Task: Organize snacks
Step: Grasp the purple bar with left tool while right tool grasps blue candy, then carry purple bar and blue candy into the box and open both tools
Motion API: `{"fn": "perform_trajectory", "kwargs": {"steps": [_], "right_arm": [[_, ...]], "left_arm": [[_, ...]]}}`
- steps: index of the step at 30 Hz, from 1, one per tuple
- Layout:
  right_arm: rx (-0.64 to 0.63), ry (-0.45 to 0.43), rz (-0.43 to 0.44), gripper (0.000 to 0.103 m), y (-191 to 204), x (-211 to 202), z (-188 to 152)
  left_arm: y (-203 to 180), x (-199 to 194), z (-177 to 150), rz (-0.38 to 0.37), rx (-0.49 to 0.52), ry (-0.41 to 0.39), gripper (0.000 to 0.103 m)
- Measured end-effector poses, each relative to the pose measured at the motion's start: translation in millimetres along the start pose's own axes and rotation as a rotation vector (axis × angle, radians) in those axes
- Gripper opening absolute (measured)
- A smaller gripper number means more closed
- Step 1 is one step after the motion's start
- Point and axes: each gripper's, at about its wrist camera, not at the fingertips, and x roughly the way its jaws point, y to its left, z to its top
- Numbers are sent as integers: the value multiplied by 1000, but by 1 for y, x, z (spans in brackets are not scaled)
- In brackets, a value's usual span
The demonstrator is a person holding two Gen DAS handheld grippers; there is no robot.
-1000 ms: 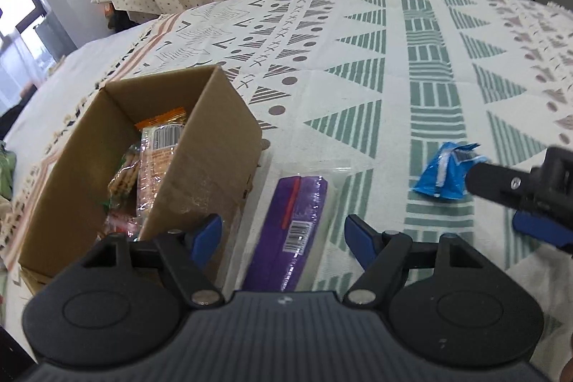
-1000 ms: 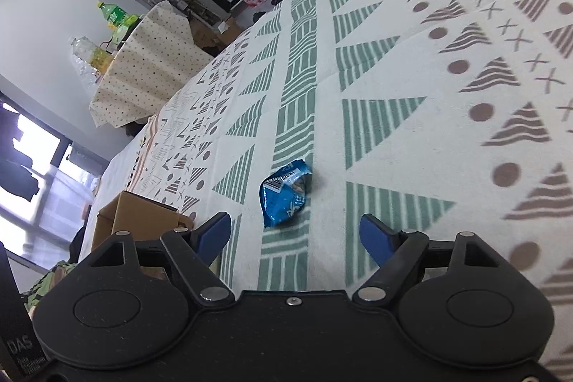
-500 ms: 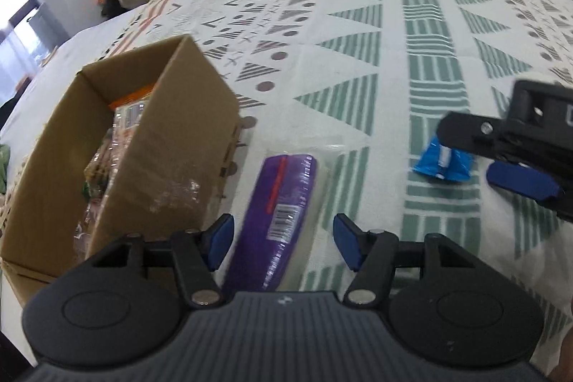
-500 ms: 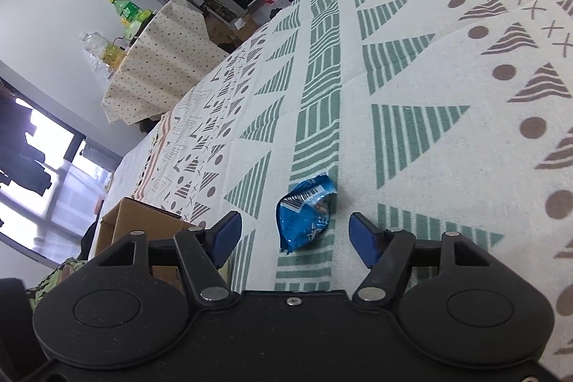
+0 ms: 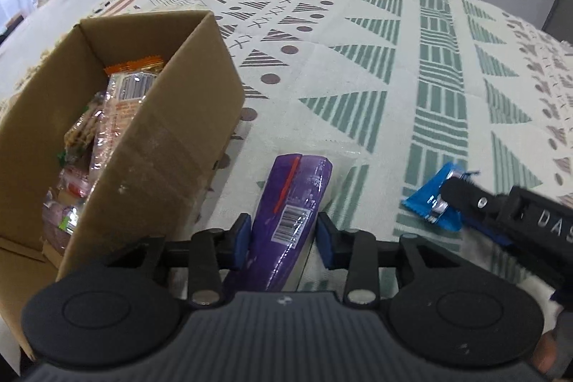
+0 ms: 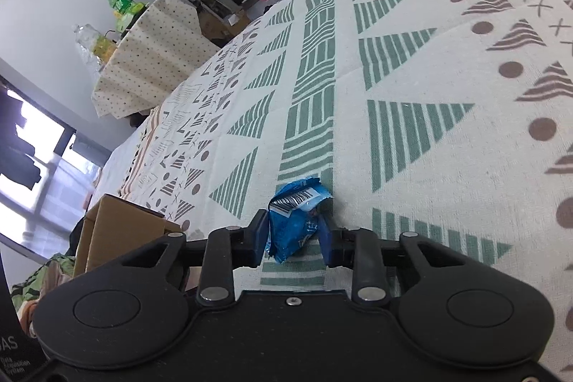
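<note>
Two grippers, jaws just closing: left gripper (image 5: 283, 240) clamps the light, crushable purple packet (image 5: 292, 206) mid-body beside the cardboard box (image 5: 154, 145); right gripper (image 6: 293, 238) pinches the crinkly blue packet (image 6: 295, 221) farther from it.

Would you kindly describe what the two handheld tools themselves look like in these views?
Both match: the left tool and right tool have black linkage arms with silver pivot screws, blue pads on the fingertips, round black discs either side and a ribbed dark body. White "DAS" lettering marks the right one's side.
</note>
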Motion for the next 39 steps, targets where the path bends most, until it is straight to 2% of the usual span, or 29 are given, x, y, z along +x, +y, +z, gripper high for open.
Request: {"fn": "perform_trajectory", "kwargs": {"steps": [3, 7, 20, 39], "right_arm": [[39, 11, 8, 27, 0, -7, -4], [32, -5, -22, 27, 1, -20, -12], [12, -77, -51, 27, 33, -52, -11], [-83, -184, -9, 27, 112, -88, -3]], "left_arm": [[0, -5, 0, -26, -5, 2, 36], [3, -11, 0, -47, -19, 2, 35], [23, -53, 14, -133, -57, -78, 33], [87, -117, 36, -232, -157, -192, 33]]}}
